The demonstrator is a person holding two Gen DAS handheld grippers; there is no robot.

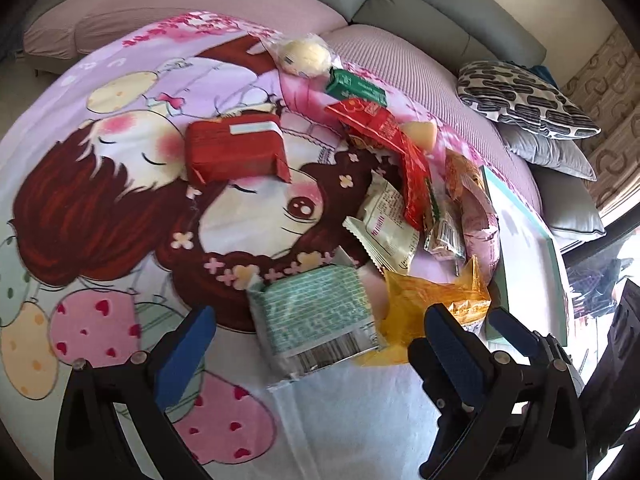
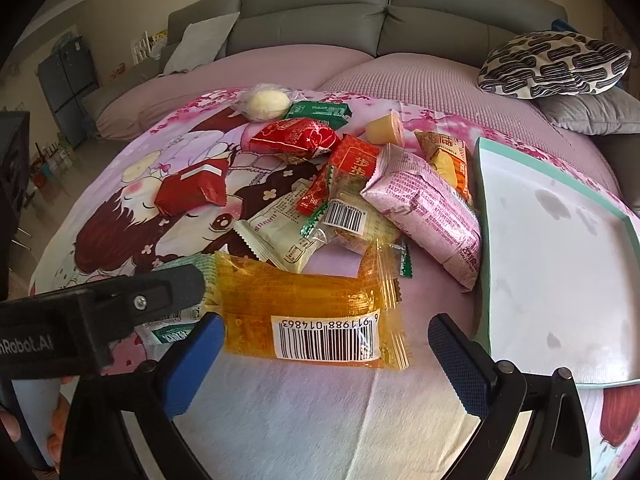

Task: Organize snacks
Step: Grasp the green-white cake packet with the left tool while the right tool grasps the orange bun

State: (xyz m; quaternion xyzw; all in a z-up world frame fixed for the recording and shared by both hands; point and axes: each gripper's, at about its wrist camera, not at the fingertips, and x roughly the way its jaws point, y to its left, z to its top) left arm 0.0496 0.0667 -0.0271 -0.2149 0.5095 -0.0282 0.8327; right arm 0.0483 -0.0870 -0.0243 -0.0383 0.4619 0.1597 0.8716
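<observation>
A pile of snack packets lies on a cartoon-print blanket (image 1: 100, 208). My left gripper (image 1: 316, 348) is open, its blue pads either side of a green-striped packet (image 1: 316, 312) lying flat. My right gripper (image 2: 324, 356) is open around an orange packet (image 2: 304, 308) with a barcode, which also shows in the left wrist view (image 1: 424, 300). Behind lie a pink packet (image 2: 424, 208), a cream packet (image 2: 280, 232), a red-wrapped block (image 2: 188, 192), a red packet (image 2: 292, 136), a green packet (image 2: 320, 112), a round bun (image 2: 266, 102) and a yellow jelly cup (image 2: 386, 128).
A teal-rimmed white tray (image 2: 484, 208) lies to the right of the pile, also in the left wrist view (image 1: 556, 256). A patterned cushion (image 2: 556, 60) and grey pillow (image 2: 592, 112) sit behind it. A grey sofa back (image 2: 360, 8) runs along the far side.
</observation>
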